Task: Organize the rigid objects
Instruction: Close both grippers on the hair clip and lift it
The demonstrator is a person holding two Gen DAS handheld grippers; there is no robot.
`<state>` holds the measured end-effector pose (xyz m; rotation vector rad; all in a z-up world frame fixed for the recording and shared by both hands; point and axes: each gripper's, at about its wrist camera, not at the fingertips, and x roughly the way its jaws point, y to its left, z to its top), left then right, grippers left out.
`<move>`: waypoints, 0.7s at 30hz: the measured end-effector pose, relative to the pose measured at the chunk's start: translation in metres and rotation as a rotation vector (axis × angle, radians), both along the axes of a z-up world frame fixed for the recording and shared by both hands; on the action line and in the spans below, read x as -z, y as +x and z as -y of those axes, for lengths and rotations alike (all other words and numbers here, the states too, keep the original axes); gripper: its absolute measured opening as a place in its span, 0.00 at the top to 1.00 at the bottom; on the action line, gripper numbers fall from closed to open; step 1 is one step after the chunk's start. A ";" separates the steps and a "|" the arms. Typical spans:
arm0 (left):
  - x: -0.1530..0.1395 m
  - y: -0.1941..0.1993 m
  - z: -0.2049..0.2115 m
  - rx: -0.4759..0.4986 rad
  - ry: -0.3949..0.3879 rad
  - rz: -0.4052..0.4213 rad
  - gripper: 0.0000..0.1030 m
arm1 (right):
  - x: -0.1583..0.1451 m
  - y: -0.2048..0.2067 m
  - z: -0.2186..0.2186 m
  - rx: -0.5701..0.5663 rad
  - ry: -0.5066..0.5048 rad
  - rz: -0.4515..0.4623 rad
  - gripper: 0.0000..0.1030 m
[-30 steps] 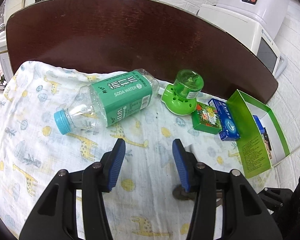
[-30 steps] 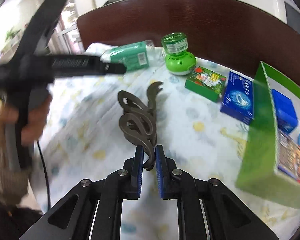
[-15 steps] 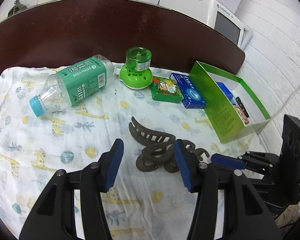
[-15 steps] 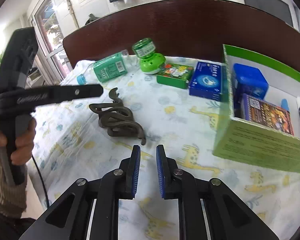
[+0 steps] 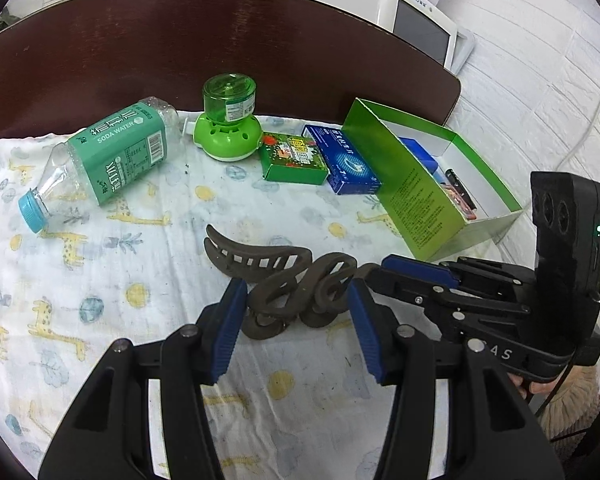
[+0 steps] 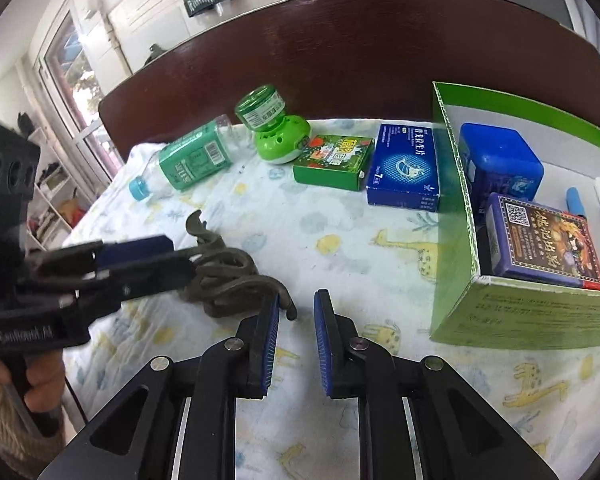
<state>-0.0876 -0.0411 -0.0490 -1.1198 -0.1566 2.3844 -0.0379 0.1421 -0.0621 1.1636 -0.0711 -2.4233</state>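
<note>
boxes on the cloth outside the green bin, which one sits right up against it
The blue box, lying flat beside the green bin. The green box lies on its far side, next to the green mosquito repeller.

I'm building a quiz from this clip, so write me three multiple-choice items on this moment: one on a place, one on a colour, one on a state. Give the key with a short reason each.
1. Where does the brown hair claw lie?
A. inside the green box
B. on the giraffe-print cloth, between the left gripper's open fingers
C. on top of the soda water bottle

2. What colour is the soda water bottle's cap?
A. light blue
B. red
C. white

3. How is the soda water bottle placed?
A. standing upright
B. lying on its side
C. inside the green box

Key: 1 B, the claw rests on the cloth with the left gripper straddling it. 2 A, the cap shows light blue in both views. 3 B, the bottle lies flat on the cloth, far from the green box.
</note>
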 end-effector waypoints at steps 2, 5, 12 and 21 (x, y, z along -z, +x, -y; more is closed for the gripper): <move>-0.001 0.004 0.002 0.016 0.010 -0.007 0.51 | -0.001 0.000 0.002 -0.017 0.000 -0.005 0.83; 0.001 0.004 0.002 0.024 0.000 -0.006 0.51 | 0.000 0.002 0.007 -0.047 0.009 -0.012 0.83; 0.004 0.001 -0.001 0.041 -0.010 0.007 0.53 | 0.004 -0.004 0.009 -0.054 0.008 -0.005 0.83; 0.009 0.004 -0.014 0.045 -0.119 -0.040 0.51 | 0.006 -0.007 0.012 -0.039 0.029 -0.019 0.83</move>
